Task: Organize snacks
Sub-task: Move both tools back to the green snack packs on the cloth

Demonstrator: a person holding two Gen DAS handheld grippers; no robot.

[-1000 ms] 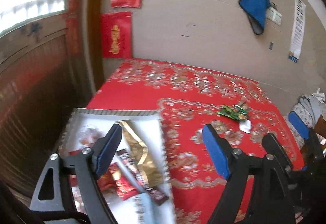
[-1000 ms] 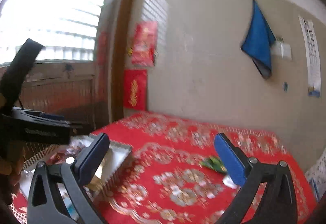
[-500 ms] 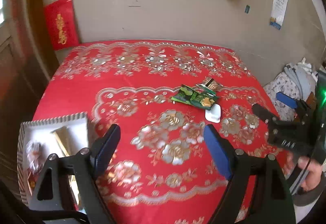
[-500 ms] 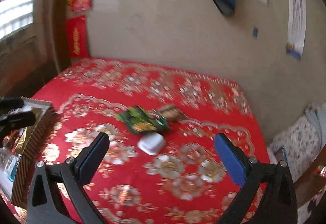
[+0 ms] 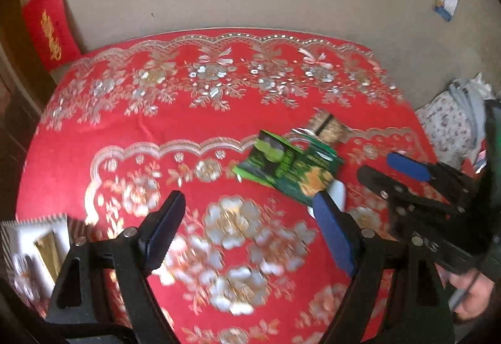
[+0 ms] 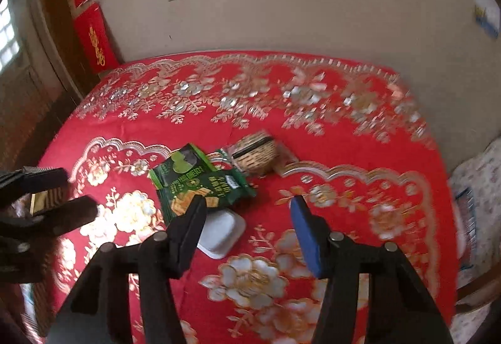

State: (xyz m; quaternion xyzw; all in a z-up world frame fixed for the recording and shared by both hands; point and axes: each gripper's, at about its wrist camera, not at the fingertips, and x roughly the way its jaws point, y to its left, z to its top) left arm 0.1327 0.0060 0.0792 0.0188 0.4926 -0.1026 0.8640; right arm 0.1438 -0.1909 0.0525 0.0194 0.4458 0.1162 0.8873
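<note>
Snacks: green packet (image 6: 200, 182) looks light, crinkly, slippery, so pinch an edge; white cup (image 6: 220, 233) stiffer; right gripper (image 6: 247, 229) and left gripper (image 5: 247, 231) wide open, empty

On the surface (image 6: 344, 156), a snack packet (image 6: 200, 184) is laid centrally; a wrapped biscuit (image 6: 255, 156) is set just behind-right, a small tub (image 6: 220, 233) just nearer, and a tray (image 5: 34, 247) far left.

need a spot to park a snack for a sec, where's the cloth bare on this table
Bare cloth runs along the far wall edge of the red tablecloth, and across the stretch between the white tray and the green snack packet. The middle-right is crowded: that packet, a tan wrapped snack and a white cup bunch together.
</note>
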